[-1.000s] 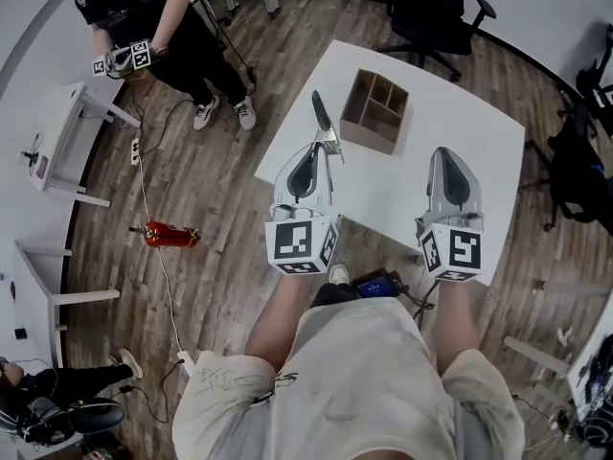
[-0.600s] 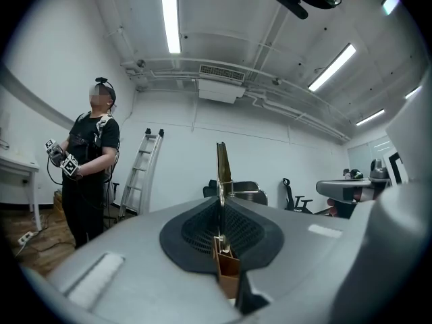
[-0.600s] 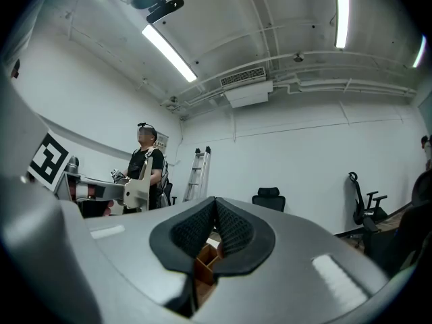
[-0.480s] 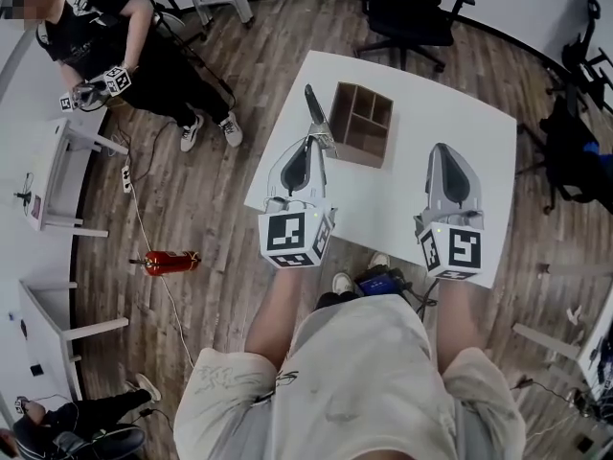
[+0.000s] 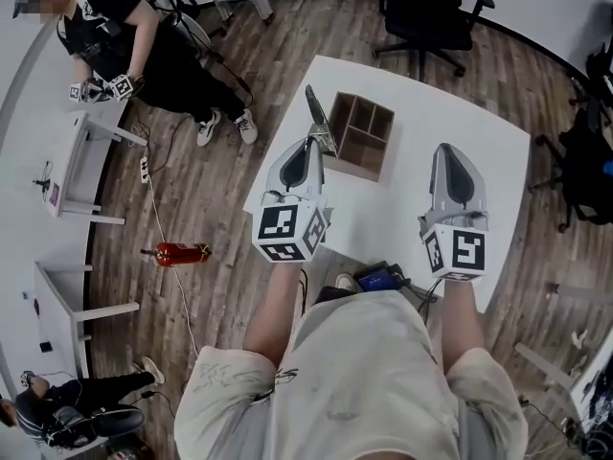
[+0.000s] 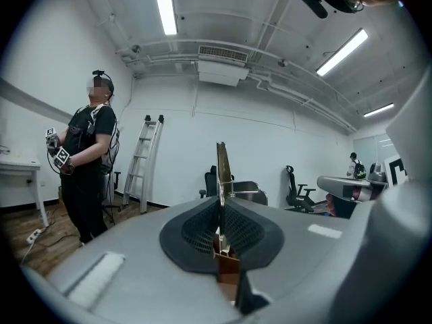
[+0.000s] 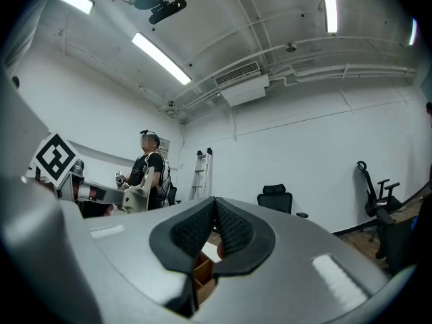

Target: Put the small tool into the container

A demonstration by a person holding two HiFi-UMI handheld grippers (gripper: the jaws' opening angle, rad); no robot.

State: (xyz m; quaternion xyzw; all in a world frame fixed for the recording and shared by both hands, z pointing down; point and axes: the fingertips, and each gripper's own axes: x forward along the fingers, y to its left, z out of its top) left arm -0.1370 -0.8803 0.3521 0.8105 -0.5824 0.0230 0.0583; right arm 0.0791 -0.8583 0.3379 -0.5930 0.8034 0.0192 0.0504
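A small flat-bladed metal tool (image 5: 315, 115) sticks out forward from my left gripper (image 5: 313, 143), which is shut on it. In the left gripper view the tool (image 6: 222, 171) shows edge-on, upright between the pads (image 6: 202, 229). The wooden container (image 5: 361, 134), open-topped with several compartments, stands on the white table (image 5: 460, 113). The tool's tip lies just left of the container's left wall, above the table edge. My right gripper (image 5: 451, 153) hovers over the table to the right of the container, shut and empty. Part of the container (image 7: 201, 273) shows below its jaws.
A person (image 5: 115, 27) holding grippers stands at the far left near a small white table (image 5: 72, 156). A black office chair (image 5: 426, 8) is beyond the table. A red object (image 5: 178, 253) and a cable lie on the wooden floor. A ladder (image 6: 144, 160) leans on the wall.
My left gripper with the tool has drawn a little closer to the container's left side. The right gripper has barely moved.
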